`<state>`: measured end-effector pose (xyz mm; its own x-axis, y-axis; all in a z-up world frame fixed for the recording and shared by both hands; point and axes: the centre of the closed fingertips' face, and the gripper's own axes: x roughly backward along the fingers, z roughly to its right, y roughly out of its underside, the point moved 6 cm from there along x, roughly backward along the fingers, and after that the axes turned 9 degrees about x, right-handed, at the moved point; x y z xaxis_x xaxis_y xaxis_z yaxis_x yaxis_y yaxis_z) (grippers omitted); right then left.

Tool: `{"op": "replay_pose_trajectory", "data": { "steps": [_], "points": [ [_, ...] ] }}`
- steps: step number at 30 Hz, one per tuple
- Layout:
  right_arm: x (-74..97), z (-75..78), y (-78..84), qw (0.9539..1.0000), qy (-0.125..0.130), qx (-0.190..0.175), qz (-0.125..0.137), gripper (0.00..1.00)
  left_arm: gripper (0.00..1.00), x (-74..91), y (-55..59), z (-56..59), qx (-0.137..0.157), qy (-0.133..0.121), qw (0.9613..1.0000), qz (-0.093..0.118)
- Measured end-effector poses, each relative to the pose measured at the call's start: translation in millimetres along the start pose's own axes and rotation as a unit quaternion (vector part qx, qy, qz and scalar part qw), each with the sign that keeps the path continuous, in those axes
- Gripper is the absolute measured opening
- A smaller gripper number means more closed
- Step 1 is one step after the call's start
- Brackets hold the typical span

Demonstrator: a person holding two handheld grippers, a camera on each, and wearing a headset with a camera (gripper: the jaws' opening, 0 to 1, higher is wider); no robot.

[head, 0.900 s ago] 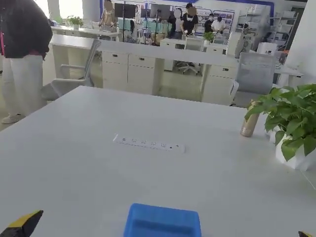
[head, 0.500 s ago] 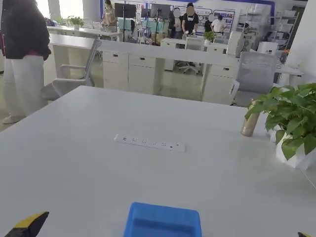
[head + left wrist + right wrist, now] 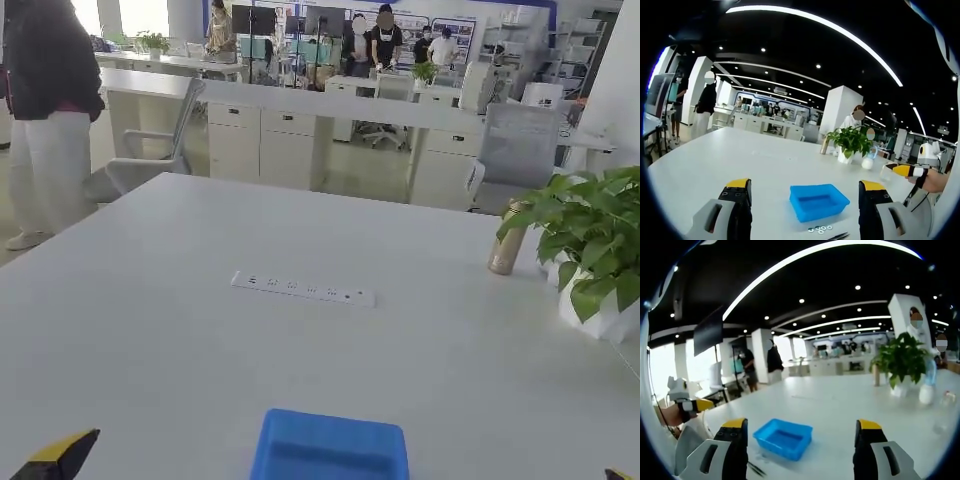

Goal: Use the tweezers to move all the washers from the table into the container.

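Between jaws of the released left claw [image 3: 805, 184] lie washers [image 3: 820, 229]; right claw [image 3: 802, 423] released too.

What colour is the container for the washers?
The container is bright blue, clearest in the left gripper view.

— Any lettering to read anywhere?
— None. The posters [image 3: 462, 28] far behind are too small and blurred (just coloured patches), and the power strip [image 3: 302, 290] and blue container [image 3: 330, 450] carry no legible marks.
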<state>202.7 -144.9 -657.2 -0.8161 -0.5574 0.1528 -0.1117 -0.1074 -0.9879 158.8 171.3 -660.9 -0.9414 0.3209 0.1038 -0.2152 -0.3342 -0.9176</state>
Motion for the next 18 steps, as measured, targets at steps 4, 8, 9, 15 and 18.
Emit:
{"op": "replay_pose_trajectory", "data": {
  "steps": [4,8,9,15,18],
  "points": [
    [-4.3,-2.5,3.4,0.9995,-0.012,0.011,-0.029,0.86,0.89,-1.7,1.6,1.8,-0.014,0.006,0.9998,-0.013],
    [-8.7,-6.9,8.7,0.9977,-0.024,0.031,-0.056,0.85,0.91,-1.2,3.8,3.3,-0.021,0.003,0.9996,-0.02],
    [-9.4,-8.4,9.7,0.9974,-0.028,0.03,-0.06,0.84,0.91,-1.1,5.0,4.1,-0.023,0.005,0.9994,-0.024],
    [-13.1,-15.8,12.7,0.9968,-0.034,0.026,-0.067,0.82,0.9,-1.3,14.5,1.6,-0.024,0.015,0.9987,-0.042],
    [-14.1,-16.9,12.8,0.9968,-0.036,0.024,-0.068,0.8,0.87,-3.1,17.7,-2.5,-0.027,0.02,0.9979,-0.055]
  ]
}}
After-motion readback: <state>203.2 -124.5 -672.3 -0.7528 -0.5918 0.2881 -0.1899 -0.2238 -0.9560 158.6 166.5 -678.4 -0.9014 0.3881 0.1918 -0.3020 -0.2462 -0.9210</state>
